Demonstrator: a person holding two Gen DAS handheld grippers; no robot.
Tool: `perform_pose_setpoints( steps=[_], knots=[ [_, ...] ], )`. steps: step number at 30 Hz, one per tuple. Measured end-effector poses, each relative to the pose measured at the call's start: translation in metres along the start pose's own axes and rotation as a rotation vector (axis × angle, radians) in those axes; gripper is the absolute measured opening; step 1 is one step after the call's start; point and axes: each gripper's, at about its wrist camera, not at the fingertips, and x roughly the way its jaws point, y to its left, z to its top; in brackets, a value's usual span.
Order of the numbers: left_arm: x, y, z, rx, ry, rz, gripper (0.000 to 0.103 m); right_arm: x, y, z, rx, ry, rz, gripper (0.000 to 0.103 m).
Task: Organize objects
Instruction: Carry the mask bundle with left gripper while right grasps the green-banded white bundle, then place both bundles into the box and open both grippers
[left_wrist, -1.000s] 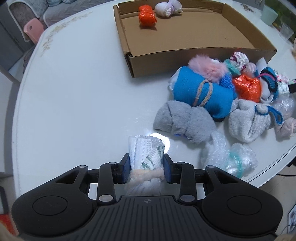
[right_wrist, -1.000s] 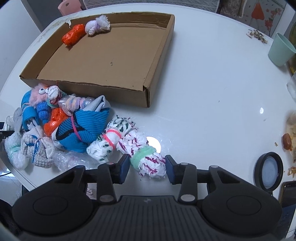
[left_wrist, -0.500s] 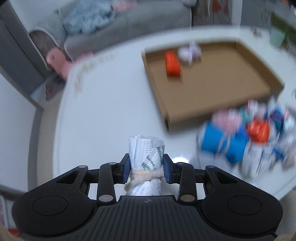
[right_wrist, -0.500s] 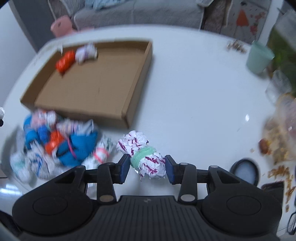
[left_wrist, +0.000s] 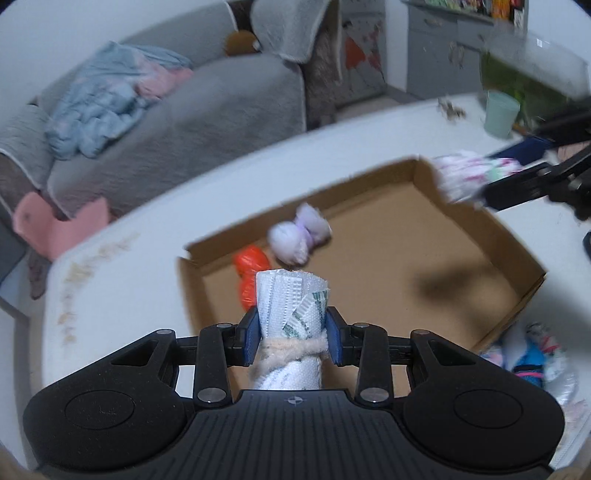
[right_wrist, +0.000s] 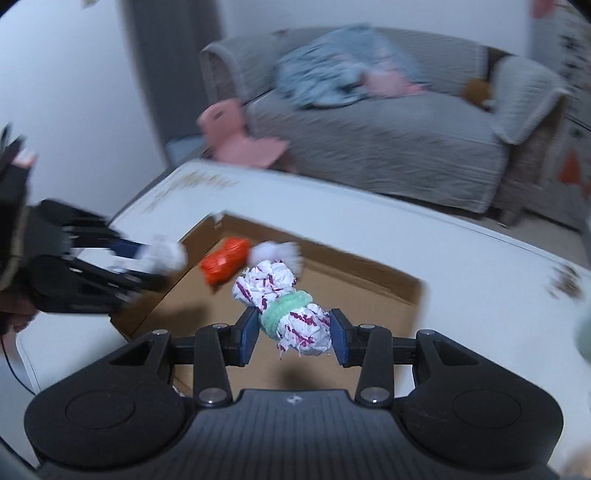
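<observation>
My left gripper (left_wrist: 291, 338) is shut on a white rolled cloth bundle (left_wrist: 291, 302) tied with a cream cord, held above the near left part of the cardboard box (left_wrist: 406, 236). My right gripper (right_wrist: 293, 334) is shut on a white-and-magenta bundle (right_wrist: 284, 302) with a green band, held above the box (right_wrist: 351, 291). An orange bundle (left_wrist: 249, 264) and a pale lilac bundle (left_wrist: 299, 236) lie in the box's far left corner. Each gripper shows in the other view, the right one (left_wrist: 476, 184) and the left one (right_wrist: 162, 258).
A pile of other bundles (left_wrist: 528, 354) lies on the white table (left_wrist: 122, 266) beside the box's near right corner. A mint cup (left_wrist: 500, 112) stands at the table's far right. A grey sofa (right_wrist: 388, 122) and a pink stool (left_wrist: 55, 221) stand beyond the table.
Both grippers have lifted off the table with their bundles and moved forward over the cardboard box. The pile has dropped behind to the near right.
</observation>
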Motion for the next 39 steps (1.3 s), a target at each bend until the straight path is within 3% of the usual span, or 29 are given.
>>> perform_pose_setpoints(
  steps=[9, 13, 20, 24, 35, 39],
  knots=[
    [0.044, 0.012, -0.007, 0.067, 0.051, 0.012, 0.043, 0.094, 0.019, 0.022, -0.218, 0.084, 0.128, 0.038],
    [0.056, 0.015, -0.003, 0.057, 0.059, 0.019, 0.044, 0.114, 0.031, 0.018, -0.310, 0.098, 0.132, 0.038],
    [0.066, 0.019, -0.006, 0.059, 0.073, 0.059, 0.047, 0.128, 0.043, 0.017, -0.376, 0.110, 0.142, 0.038],
    [0.066, 0.020, -0.009, 0.057, 0.077, 0.059, 0.060, 0.131, 0.045, 0.020, -0.368, 0.110, 0.145, 0.041],
    [0.063, 0.014, -0.009, 0.074, 0.082, 0.103, 0.078, 0.133, 0.040, 0.021, -0.374, 0.131, 0.135, 0.043],
    [0.060, 0.014, -0.008, 0.082, 0.078, 0.119, 0.083, 0.134, 0.039, 0.024, -0.372, 0.127, 0.121, 0.050]
  ],
)
